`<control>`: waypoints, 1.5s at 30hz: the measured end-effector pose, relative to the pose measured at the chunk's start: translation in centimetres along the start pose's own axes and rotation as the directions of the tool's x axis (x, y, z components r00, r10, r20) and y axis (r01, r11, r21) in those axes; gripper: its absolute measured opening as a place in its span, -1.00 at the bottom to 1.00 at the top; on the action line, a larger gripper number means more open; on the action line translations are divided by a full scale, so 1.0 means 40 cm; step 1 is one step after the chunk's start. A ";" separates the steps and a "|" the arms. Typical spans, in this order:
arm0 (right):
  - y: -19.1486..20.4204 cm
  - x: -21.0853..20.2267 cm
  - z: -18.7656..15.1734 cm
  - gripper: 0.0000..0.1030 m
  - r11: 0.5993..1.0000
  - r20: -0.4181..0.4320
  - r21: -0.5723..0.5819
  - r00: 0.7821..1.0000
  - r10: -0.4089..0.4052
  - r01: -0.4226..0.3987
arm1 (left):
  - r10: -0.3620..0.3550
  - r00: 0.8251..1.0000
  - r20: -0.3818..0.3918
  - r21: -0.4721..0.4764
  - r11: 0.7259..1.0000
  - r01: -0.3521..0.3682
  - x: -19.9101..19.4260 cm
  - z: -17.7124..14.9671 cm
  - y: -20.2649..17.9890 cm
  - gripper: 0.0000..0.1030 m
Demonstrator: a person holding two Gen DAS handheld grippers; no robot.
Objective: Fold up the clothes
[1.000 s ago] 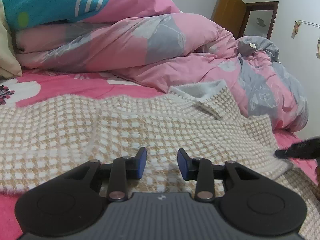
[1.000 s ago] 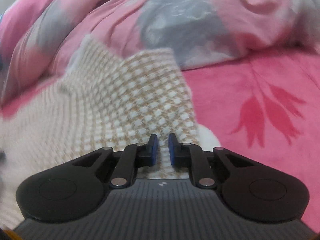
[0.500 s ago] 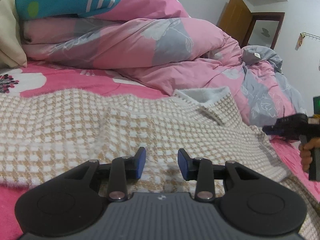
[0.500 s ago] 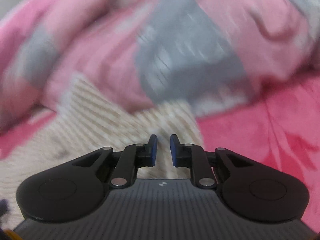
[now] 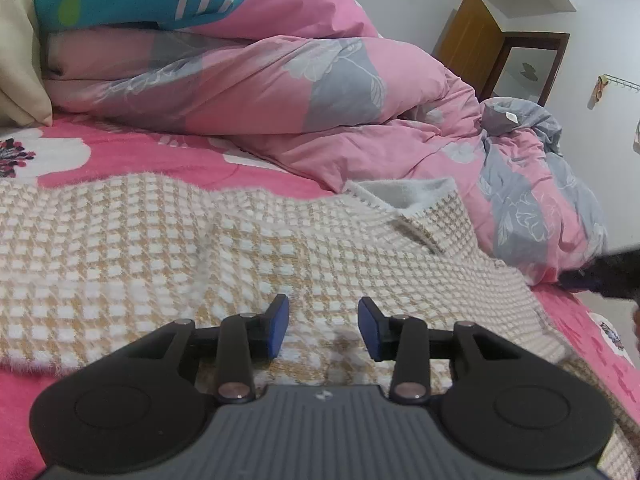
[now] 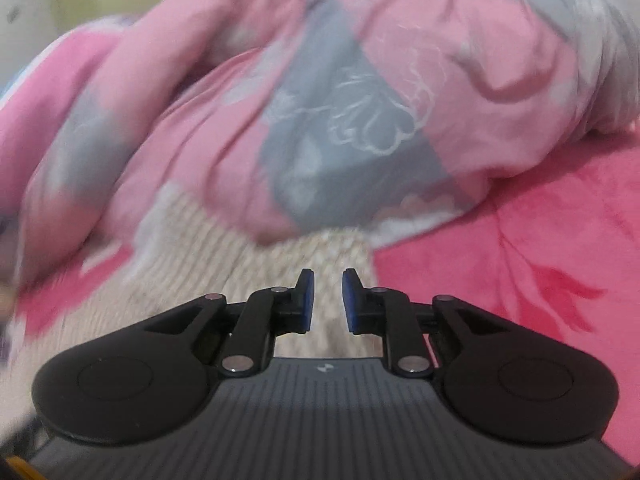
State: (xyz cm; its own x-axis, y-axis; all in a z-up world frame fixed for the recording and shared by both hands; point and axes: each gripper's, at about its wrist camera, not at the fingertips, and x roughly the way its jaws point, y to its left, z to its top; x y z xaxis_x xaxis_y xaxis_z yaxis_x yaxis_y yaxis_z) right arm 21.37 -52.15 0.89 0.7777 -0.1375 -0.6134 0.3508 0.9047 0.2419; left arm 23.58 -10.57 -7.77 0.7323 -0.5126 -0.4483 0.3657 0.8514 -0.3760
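Our left gripper [image 5: 323, 328] and right gripper [image 6: 328, 300] hover with fingers apart, clasping nothing, over the checked sweater [image 5: 160, 248] lying partly folded on the bed [image 5: 120, 156], so we judge folding unfinished

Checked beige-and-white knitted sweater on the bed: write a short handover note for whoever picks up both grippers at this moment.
Left gripper: open, empty, low over the checked beige-and-white knitted sweater.
Right gripper: jaws apart, empty, at the sweater's edge; that view is blurred.
Sweater lies spread on the pink floral bedsheet, collar towards the pink-and-grey duvet.
Done: laid out; no fold visible.
Left: grasp an edge and begin folding.
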 end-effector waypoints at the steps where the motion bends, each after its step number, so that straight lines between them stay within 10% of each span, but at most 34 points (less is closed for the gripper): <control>1: 0.009 -0.022 -0.024 -0.70 0.999 -0.007 -0.035 1.000 0.021 -0.021 | 0.000 1.000 -0.001 0.002 1.000 0.000 0.000 0.000 -0.001 -0.22; 5: 0.002 0.025 -0.123 -0.74 0.993 -0.129 -0.122 0.991 -0.020 0.005 | -0.005 1.000 -0.004 0.011 1.000 0.005 0.000 0.000 -0.006 -0.14; 27: 0.205 -0.046 -0.325 -0.42 0.979 -0.071 -0.170 0.992 0.105 -0.116 | -0.004 1.000 0.023 0.006 1.000 0.004 -0.015 0.002 -0.006 -0.09; 32: 0.227 -0.050 -0.383 -0.41 0.969 0.032 -0.241 0.998 0.063 -0.054 | -0.044 0.995 0.089 0.180 0.983 0.027 -0.081 0.001 -0.069 -0.08; 37: 0.206 -0.052 -0.386 -0.41 0.974 0.041 -0.214 0.995 0.089 -0.078 | 0.060 0.991 -0.119 0.348 0.937 -0.015 -0.006 -0.048 -0.144 -0.02; 45: 0.204 -0.045 -0.390 -0.41 0.975 0.060 -0.205 0.993 0.103 -0.089 | 0.046 0.996 -0.078 0.348 0.937 -0.016 -0.062 -0.041 -0.172 0.06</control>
State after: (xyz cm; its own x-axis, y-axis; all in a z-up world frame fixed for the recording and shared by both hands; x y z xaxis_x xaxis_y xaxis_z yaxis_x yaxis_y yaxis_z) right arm 14.70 -38.24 -7.77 0.8397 -0.0673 -0.5388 0.1658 0.9767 0.1362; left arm 18.30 -15.32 -5.40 0.7015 -0.4797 -0.5271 0.5306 0.8453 -0.0631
